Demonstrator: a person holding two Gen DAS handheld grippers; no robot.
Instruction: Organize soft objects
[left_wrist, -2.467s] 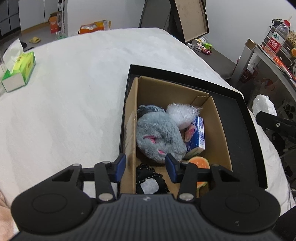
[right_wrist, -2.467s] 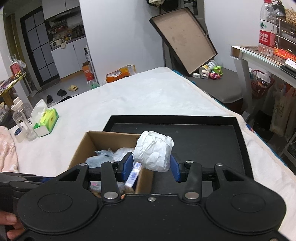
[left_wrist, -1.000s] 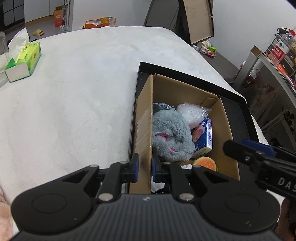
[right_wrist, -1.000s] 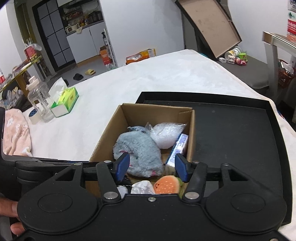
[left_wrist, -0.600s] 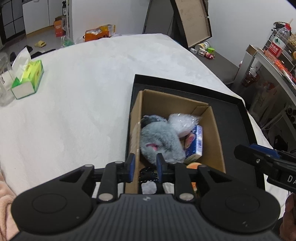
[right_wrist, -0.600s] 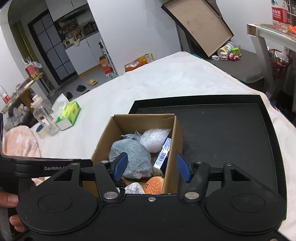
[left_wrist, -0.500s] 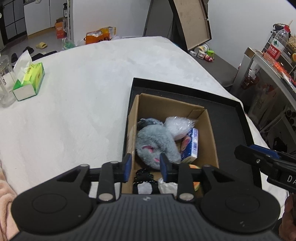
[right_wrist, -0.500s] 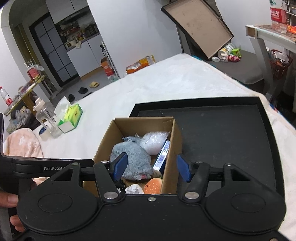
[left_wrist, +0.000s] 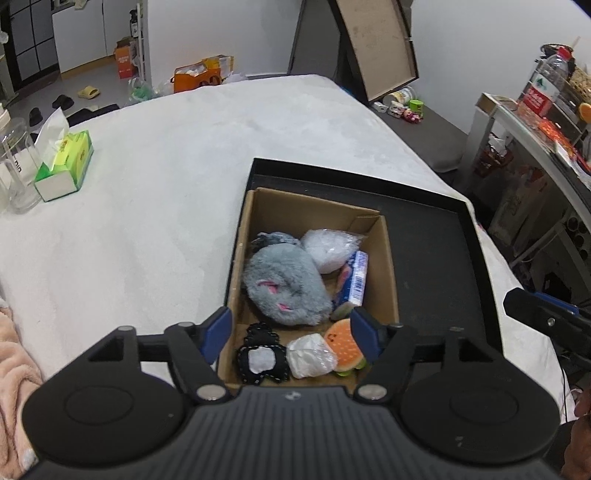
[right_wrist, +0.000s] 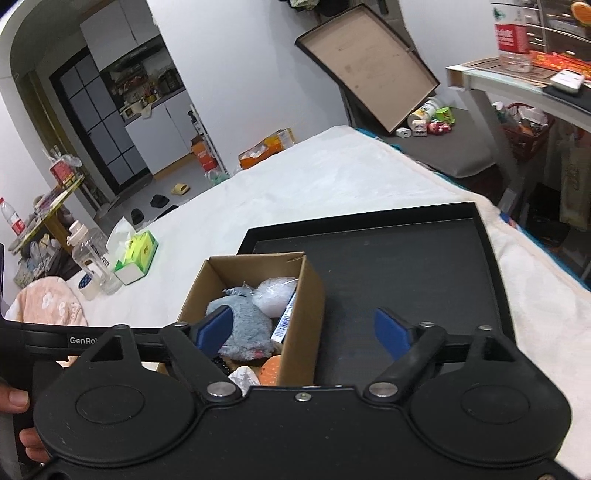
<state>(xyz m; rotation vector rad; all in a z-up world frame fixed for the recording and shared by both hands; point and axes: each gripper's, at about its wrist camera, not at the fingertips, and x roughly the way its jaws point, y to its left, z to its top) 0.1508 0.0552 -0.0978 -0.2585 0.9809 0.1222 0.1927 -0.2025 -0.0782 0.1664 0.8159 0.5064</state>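
Right now a cardboard box (left_wrist: 389, 266) is sitting in the left near corner of a shallow black tray (left_wrist: 436, 254), and the tray is lying on a white bed (left_wrist: 155, 199), toward its right edge. Inside the box a grey plush toy (left_wrist: 286, 286) is lying against the left wall, with a clear bag of white filling (left_wrist: 328, 249) just beyond it toward the far wall. A blue-and-white packet (left_wrist: 354, 278) is leaning between the plush and the right wall. Along the near wall a black crocheted piece (left_wrist: 260, 360), a crumpled white wad (left_wrist: 310, 354) and an orange burger-shaped toy (left_wrist: 343, 349) are resting side by side, touching one another.

The left hand-held gripper (left_wrist: 291, 330) is hovering above the near end of the box, its jaws spreading apart and pinching nothing; its blue pads (left_wrist: 218, 328) are framing the near row of soft things without touching them. The right hand-held gripper (right_wrist: 303, 330) is hanging above the right wall of the box and the bare tray floor, its jaws also widening and gripping nothing.

Over by the bed's left edge a green tissue box (left_wrist: 64, 168) is standing beside a clear plastic bottle (left_wrist: 16, 166), well apart from the tray. A pink fleece cloth (left_wrist: 14, 373) is bunching at the bed's near left corner.
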